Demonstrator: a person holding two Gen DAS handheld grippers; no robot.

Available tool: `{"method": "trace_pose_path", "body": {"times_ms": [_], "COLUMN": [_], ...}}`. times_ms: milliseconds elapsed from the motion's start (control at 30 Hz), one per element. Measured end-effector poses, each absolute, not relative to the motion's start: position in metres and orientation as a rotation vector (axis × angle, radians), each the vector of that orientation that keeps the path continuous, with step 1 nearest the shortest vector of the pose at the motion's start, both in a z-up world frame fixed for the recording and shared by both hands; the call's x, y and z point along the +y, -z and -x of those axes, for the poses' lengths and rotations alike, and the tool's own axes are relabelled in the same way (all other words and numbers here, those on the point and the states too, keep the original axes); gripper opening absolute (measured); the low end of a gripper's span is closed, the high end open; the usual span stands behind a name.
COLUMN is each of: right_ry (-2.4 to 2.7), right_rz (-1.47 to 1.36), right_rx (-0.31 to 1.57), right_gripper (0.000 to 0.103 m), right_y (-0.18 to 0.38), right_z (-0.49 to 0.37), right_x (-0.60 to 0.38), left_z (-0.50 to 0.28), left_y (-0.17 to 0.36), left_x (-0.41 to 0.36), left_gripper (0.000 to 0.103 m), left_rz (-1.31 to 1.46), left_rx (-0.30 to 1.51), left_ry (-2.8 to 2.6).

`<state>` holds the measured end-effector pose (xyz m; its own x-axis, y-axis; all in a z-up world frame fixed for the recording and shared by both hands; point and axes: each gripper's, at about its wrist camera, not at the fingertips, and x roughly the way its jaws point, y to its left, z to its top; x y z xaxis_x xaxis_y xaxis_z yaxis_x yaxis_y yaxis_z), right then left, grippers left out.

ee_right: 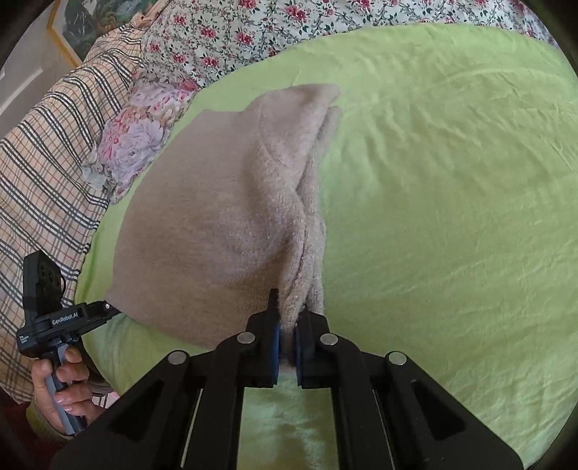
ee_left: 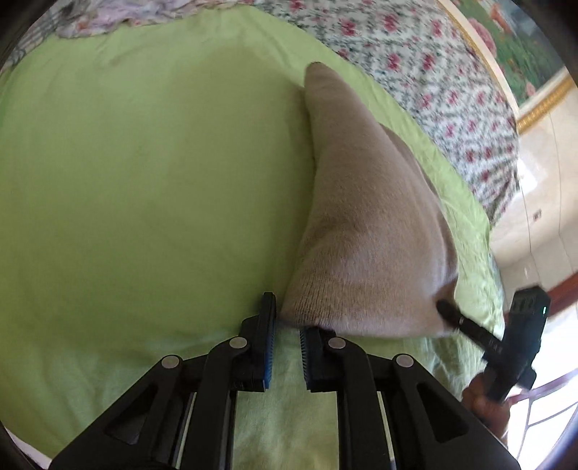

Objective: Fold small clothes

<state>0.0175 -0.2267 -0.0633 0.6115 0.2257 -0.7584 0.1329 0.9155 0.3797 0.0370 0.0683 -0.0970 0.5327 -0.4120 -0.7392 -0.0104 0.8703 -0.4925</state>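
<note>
A beige knitted garment (ee_left: 365,217) lies folded on a green sheet (ee_left: 144,180); it also shows in the right wrist view (ee_right: 224,217). My left gripper (ee_left: 287,325) is open with a narrow gap, its tips at the garment's near left corner, one finger beside the hem and one under it. My right gripper (ee_right: 287,318) is shut on a bunched edge of the garment and lifts it slightly. From the left wrist view the right gripper (ee_left: 446,309) pinches the garment's right corner. From the right wrist view the left gripper (ee_right: 112,309) sits at the garment's left corner.
A floral quilt (ee_right: 289,21) and a checked blanket (ee_right: 47,144) lie beyond the green sheet. A flowered cloth (ee_right: 137,137) lies by the garment's far left. A framed picture (ee_left: 505,47) hangs on the wall at right.
</note>
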Motion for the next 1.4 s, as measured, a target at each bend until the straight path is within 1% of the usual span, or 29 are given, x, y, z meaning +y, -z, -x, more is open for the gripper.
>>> {"method": "trace_pose_path", "body": {"times_ms": [67, 100, 300, 433, 533, 600, 667, 767, 800, 833, 900, 1000, 1067, 1133, 1267, 1400], "right_ry": [-0.051, -0.048, -0.048, -0.063, -0.072, -0.115, -0.144, -0.094, -0.087, -0.078, -0.064, -0.063, -0.055, -0.051, -0.075, -0.071], "right_rz": [-0.424, -0.424, -0.483, -0.495, -0.485, -0.494, -0.479, -0.466, -0.486, -0.497, -0.508, -0.513, -0.503, -0.479, -0.405, -0.370], "right_rx": [0.915, 0.907, 0.807, 0.766, 0.770, 0.785, 0.824, 0.939, 0.958, 0.965, 0.952, 0.939, 0.929, 0.919, 0.889, 0.940], "right_gripper": [0.009, 0.010, 0.012, 0.012, 0.011, 0.012, 0.011, 0.011, 0.011, 0.006, 0.000, 0.000, 0.000, 0.004, 0.004, 0.004], "right_y": [0.056, 0.051, 0.018, 0.003, 0.002, 0.004, 0.013, 0.039, 0.049, 0.056, 0.066, 0.065, 0.057, 0.047, 0.025, 0.034], "right_z": [-0.013, -0.010, 0.002, -0.028, -0.056, -0.079, -0.100, -0.125, -0.132, -0.137, -0.146, -0.149, -0.142, -0.129, -0.085, -0.041], "right_x": [-0.227, -0.228, -0.246, -0.247, -0.242, -0.236, -0.230, -0.232, -0.236, -0.239, -0.244, -0.245, -0.241, -0.235, -0.212, -0.200], "left_z": [-0.030, -0.022, 0.001, -0.022, -0.047, -0.057, -0.070, -0.077, -0.077, -0.076, -0.075, -0.072, -0.070, -0.066, -0.050, -0.039], "left_y": [0.089, 0.081, 0.033, 0.018, 0.010, 0.011, 0.021, 0.047, 0.055, 0.064, 0.077, 0.080, 0.078, 0.075, 0.072, 0.075], "left_x": [0.066, 0.063, 0.059, 0.041, 0.029, 0.027, 0.022, 0.022, 0.024, 0.027, 0.030, 0.026, 0.027, 0.029, 0.030, 0.029], "left_gripper": [0.013, 0.010, 0.011, 0.011, 0.011, 0.011, 0.011, 0.010, 0.009, 0.008, 0.008, 0.008, 0.008, 0.008, 0.008, 0.008], "left_rz": [0.401, 0.350, 0.269, 0.202, 0.192, 0.202, 0.179, 0.099, 0.083, 0.075, 0.089, 0.076, 0.092, 0.113, 0.128, 0.109], "left_rx": [0.984, 0.970, 0.840, 0.784, 0.752, 0.736, 0.771, 0.832, 0.844, 0.862, 0.877, 0.867, 0.874, 0.875, 0.878, 0.887], "left_ry": [0.262, 0.272, 0.431, 0.480, 0.539, 0.570, 0.550, 0.472, 0.456, 0.452, 0.446, 0.421, 0.414, 0.425, 0.451, 0.449]}}
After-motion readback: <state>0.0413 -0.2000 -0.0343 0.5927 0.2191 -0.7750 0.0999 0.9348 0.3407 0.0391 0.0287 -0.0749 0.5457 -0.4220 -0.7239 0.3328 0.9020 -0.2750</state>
